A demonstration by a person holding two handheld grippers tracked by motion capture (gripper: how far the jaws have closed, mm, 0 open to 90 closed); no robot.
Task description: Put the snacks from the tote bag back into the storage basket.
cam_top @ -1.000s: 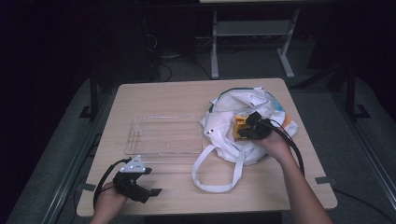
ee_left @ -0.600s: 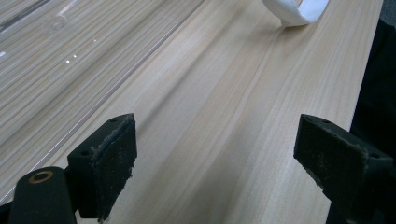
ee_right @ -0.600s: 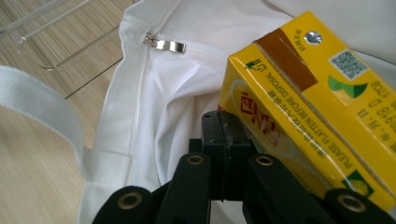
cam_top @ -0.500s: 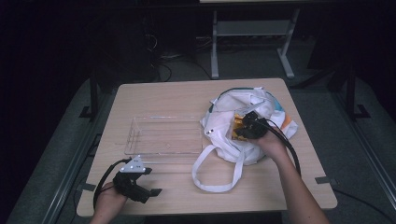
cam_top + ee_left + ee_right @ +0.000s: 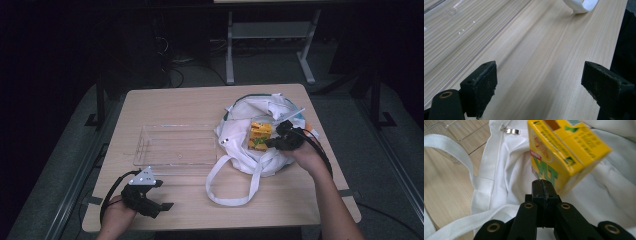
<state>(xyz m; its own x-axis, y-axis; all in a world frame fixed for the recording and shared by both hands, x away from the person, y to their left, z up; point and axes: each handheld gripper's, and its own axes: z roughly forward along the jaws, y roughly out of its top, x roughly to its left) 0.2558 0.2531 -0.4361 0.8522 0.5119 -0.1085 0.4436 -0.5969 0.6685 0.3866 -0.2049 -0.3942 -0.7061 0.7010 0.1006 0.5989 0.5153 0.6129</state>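
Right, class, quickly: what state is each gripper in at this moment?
Left gripper: open, holding nothing, above the table.
Right gripper: shut on the yellow carton.

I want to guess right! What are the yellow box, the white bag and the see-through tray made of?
Yellow box: likely printed cardboard, with sharp folded edges. White bag: soft cloth; it wrinkles and has woven straps. Tray: clear, shiny plastic, probably; the table's wood grain shows through.
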